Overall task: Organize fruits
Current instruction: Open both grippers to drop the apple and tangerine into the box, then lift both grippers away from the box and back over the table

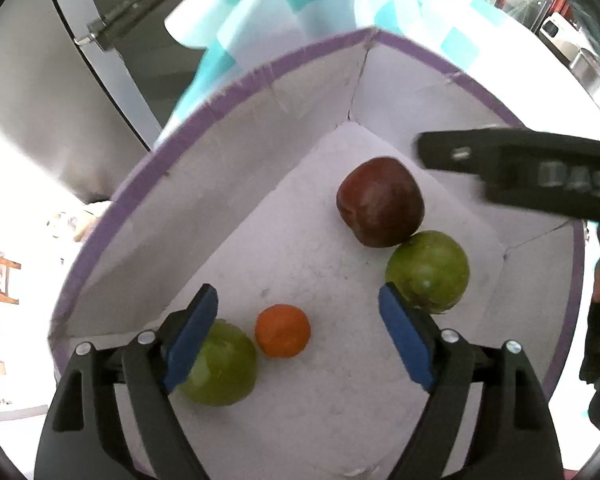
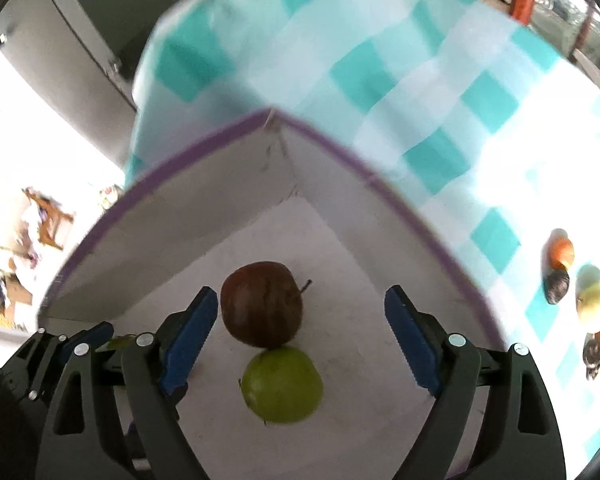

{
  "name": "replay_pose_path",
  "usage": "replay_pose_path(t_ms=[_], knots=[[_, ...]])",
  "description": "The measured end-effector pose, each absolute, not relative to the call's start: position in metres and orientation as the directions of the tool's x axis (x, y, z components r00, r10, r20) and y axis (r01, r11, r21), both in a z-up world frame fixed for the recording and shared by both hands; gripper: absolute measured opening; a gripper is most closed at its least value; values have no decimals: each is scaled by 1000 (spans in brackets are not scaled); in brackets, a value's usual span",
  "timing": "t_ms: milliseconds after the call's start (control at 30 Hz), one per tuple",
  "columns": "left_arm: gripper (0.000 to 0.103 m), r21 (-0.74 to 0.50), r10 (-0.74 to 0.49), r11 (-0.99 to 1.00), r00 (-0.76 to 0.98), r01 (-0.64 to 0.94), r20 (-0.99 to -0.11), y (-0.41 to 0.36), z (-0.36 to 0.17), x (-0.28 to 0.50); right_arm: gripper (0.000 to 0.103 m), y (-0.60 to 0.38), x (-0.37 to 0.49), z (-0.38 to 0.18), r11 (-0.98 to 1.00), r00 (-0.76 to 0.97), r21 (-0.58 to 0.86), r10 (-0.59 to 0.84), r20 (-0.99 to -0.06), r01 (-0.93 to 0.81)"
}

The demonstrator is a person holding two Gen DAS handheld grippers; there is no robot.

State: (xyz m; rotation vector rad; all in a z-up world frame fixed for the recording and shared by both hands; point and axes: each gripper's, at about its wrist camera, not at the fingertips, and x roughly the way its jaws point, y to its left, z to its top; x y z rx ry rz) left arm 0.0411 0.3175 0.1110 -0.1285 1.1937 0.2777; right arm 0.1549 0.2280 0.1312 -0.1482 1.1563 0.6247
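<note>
- Fruits sit in a white box (image 1: 204, 184) with a purple rim; I hover both grippers over it, pointing steeply down.
- Red apple (image 1: 380, 202) lies mid-floor of the box, touching a green apple (image 1: 428, 270) just below it in the left wrist view.
- Small orange (image 1: 283, 336) lies near my left gripper (image 1: 298, 336), between its fingers in view, not pinched.
- Second green fruit (image 1: 220, 364) sits just beside the orange, partly hidden behind my left-side blue pad (image 1: 192, 344).
- Left jaws stand wide, nothing gripped.
- Right gripper (image 2: 302, 336) also has jaws wide apart; red apple and green apple show below, between the fingers, neither pressed by the pads.
- In the left wrist view my right gripper's black body crosses the upper right, above the box.
- Box rests on a table with a teal-and-white checked cloth (image 2: 380, 80).
- More fruit lies on the cloth well right of the box: an orange piece (image 2: 562, 252), a dark piece (image 2: 558, 286), a pale yellow-green piece (image 2: 594, 300); blurred, kinds unclear.
- Grey metal cabinet (image 1: 32, 112) stands beyond the table.
</note>
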Motion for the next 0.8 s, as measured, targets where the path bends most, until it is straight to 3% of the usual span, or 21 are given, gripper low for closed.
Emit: replay_pose_path(t_ms=[367, 567, 800], knots=[[97, 210, 316, 943, 494, -259, -810, 240, 214, 8, 85, 70, 70, 201, 845, 444, 295, 496, -747, -446], [97, 220, 253, 967, 581, -128, -773, 134, 293, -13, 85, -32, 5, 259, 896, 578, 260, 434, -691, -361], [99, 151, 76, 988, 733, 38, -676, -2, 397, -53, 88, -162, -89, 351, 973, 810, 176, 221, -543, -148]])
